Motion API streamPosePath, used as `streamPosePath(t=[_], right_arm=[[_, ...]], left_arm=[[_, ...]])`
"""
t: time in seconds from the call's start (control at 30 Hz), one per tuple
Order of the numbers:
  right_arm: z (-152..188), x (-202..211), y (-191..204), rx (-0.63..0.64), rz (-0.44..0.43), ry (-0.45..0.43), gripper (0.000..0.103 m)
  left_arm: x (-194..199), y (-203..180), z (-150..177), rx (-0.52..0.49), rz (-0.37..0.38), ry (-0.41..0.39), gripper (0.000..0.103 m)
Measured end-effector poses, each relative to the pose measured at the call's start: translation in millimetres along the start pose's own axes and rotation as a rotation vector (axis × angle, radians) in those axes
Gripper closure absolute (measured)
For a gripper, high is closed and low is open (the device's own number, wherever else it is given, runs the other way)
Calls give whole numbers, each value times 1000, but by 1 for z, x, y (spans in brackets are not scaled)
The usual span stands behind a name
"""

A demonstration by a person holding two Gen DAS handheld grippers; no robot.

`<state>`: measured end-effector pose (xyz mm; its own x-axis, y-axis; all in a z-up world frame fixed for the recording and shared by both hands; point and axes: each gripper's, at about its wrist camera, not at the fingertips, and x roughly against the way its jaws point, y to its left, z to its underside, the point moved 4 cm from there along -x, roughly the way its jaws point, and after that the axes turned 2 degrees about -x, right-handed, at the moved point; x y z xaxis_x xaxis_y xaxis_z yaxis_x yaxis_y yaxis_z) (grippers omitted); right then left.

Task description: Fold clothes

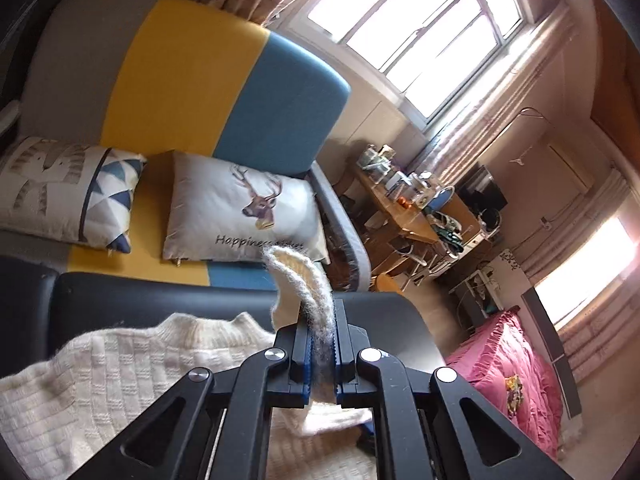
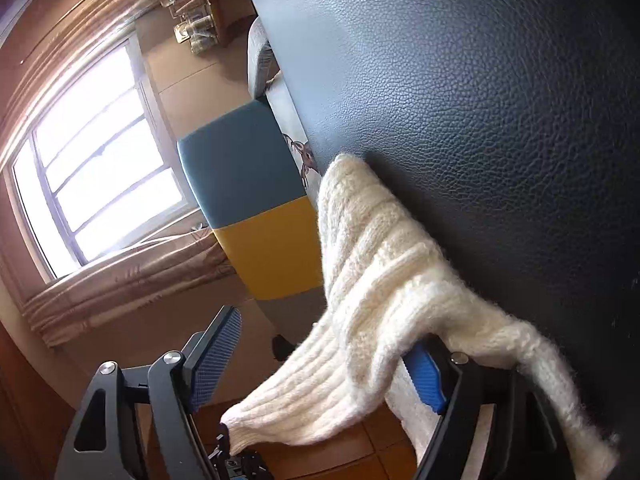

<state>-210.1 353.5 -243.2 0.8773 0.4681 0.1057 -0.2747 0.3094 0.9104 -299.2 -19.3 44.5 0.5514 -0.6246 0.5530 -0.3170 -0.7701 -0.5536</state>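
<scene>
While the left tool (image 1: 322, 344) is pressed tight on a fold of the sweater (image 1: 100, 380), a looped bit of ribbed hem sticks up past its tips, toward the sofa (image 1: 208, 80). Rest of the knit lies spread on the dark tabletop (image 1: 160, 296), collar pointing at the sofa, body running back toward the tool. Cream wool, fuzzy, waffle-check texture on the body.

Right tool (image 2: 320, 364) is spread wide, not pinching; a ribbed sleeve (image 2: 380, 280) drapes over its right finger (image 2: 426, 376), w/ the cuff hanging down btwn the two fingers. Sleeve's long axis runs from the tool up along the pebbled black leather tabletop; far end lies on it.

Sofa is block-coloured: grey, yellow, blue. Two pillows on it; the deer pillow (image 1: 244, 212) reads "Happiness", next word hidden by the knit. Other pillow (image 1: 68, 188) has blue triangles.
</scene>
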Motion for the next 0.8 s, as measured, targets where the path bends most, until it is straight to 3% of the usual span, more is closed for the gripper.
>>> streamPosePath(t=[0.2, 0.33, 0.5, 0.6, 0.67, 0.8], right_arm=[[13, -6, 15, 241, 182, 18, 24], [17, -9, 17, 325, 256, 12, 24], [27, -12, 21, 476, 370, 9, 27], [32, -14, 24, 603, 486, -11, 54], [33, -11, 22, 634, 528, 0, 83], [34, -5, 14, 693, 598, 26, 84]], left_arm=[[-16, 83, 56, 83, -103, 96, 95], [-24, 134, 94, 151, -152, 155, 95], [-29, 174, 125, 217, -187, 209, 95], [-28, 180, 135, 217, -199, 225, 95], [-24, 178, 138, 206, -201, 217, 95], [-30, 188, 156, 184, -275, 252, 95]])
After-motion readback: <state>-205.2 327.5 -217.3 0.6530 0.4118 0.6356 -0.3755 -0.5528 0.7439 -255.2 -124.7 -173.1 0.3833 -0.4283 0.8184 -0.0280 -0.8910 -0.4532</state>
